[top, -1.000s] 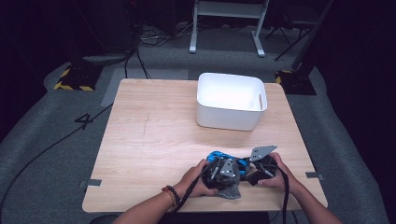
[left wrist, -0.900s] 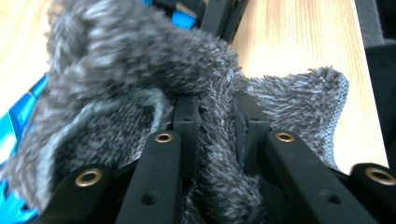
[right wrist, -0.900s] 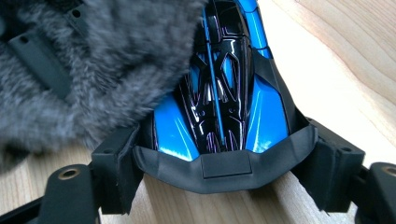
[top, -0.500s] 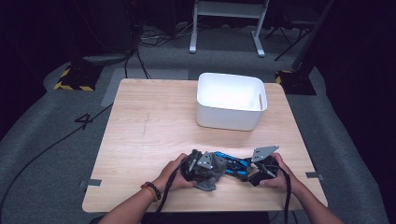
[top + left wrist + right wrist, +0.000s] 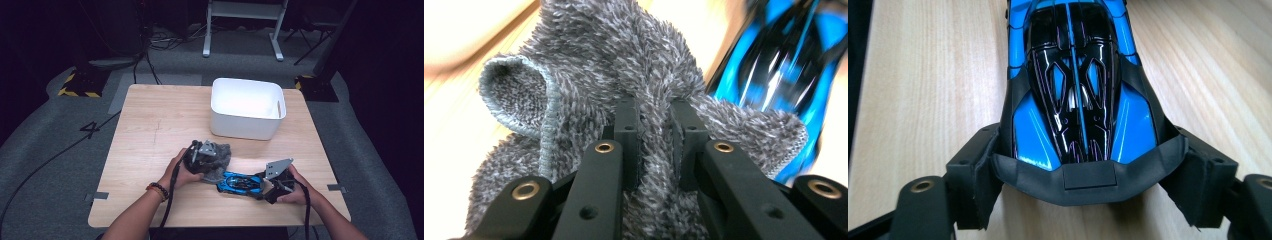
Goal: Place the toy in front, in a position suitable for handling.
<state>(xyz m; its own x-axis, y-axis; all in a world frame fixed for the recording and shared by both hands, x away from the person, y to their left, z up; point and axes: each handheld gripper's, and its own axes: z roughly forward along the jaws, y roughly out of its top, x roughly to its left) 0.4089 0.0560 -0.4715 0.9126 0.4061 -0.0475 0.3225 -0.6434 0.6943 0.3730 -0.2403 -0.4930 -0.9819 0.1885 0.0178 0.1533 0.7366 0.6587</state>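
At lower centre of the high view, keep the right tongs (image 5: pixel 265 186) clamped on the blue toy car (image 5: pixel 241 183) while the left tongs (image 5: pixel 212 161), pinching the grey cloth (image 5: pixel 220 155), wipe along its body.

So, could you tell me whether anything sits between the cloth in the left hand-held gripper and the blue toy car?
Nothing visible does. The grey cloth, pinched in the left hand-held gripper, lies right beside the blue toy car, which the right hand-held gripper holds at one end.
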